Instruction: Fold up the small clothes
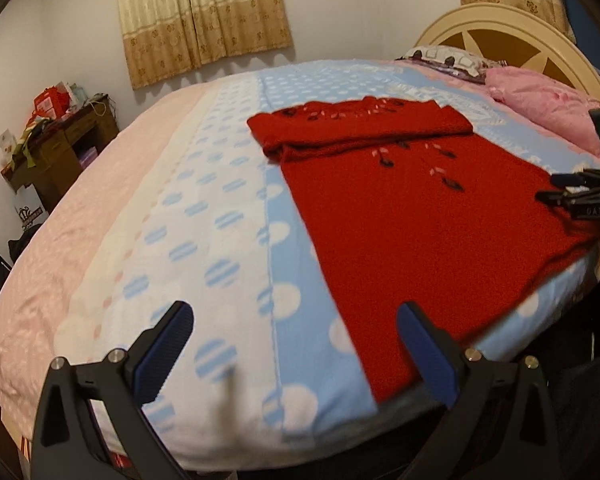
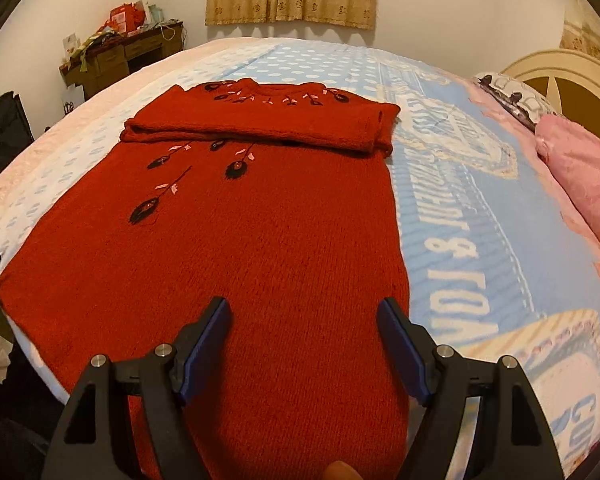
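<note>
A red knit sweater [image 2: 260, 220] with black and pink flower embroidery lies flat on the bed, its sleeves folded across the chest near the collar. It also shows in the left wrist view [image 1: 420, 220]. My right gripper [image 2: 304, 320] is open and empty, just above the sweater's near hem. My left gripper [image 1: 296, 328] is open and empty, over the blue blanket at the sweater's left hem corner. The right gripper also shows at the right edge of the left wrist view [image 1: 580, 196].
The bed carries a blue and white dotted blanket [image 1: 220, 220] over a pink sheet [image 1: 60, 260]. Pink pillows [image 2: 580, 184] and a cream headboard [image 1: 512, 28] lie at the right. A cluttered wooden desk [image 1: 60, 148] stands by the far wall.
</note>
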### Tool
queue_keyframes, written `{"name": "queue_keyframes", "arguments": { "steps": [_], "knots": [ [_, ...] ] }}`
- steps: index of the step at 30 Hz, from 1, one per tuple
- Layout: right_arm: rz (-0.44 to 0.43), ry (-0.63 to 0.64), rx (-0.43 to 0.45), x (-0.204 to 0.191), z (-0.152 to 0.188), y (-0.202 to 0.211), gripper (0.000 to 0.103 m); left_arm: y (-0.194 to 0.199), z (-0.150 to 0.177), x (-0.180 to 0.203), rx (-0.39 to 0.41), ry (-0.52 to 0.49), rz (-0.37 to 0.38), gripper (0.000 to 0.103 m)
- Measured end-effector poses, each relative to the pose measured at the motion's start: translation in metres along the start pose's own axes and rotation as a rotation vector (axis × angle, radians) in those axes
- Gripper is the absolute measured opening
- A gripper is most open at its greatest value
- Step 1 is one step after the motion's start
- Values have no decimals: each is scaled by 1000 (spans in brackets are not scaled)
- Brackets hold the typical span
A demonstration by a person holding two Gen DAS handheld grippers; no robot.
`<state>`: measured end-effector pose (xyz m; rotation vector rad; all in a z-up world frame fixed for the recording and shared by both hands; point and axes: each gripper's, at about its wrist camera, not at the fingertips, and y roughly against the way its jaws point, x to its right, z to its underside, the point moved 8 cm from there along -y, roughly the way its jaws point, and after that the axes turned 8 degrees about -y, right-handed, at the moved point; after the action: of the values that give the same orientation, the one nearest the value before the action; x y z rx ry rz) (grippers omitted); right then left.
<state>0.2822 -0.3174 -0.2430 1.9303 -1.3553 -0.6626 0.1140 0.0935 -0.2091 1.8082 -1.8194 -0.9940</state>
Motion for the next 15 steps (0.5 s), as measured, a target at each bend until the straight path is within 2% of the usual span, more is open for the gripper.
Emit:
{"name": "queue_keyframes", "arguments": {
  "steps": [2, 9, 15],
  "knots": [
    [1, 3, 2, 0, 4, 6, 77, 7, 5, 2, 5, 6, 2, 103],
    [19, 3, 23, 12, 21, 38, 77, 6, 6, 18, 16, 25, 82, 103],
    [10, -63, 31, 35, 35, 63, 77, -3, 12, 31, -5, 44, 150, 103]
  ]
}}
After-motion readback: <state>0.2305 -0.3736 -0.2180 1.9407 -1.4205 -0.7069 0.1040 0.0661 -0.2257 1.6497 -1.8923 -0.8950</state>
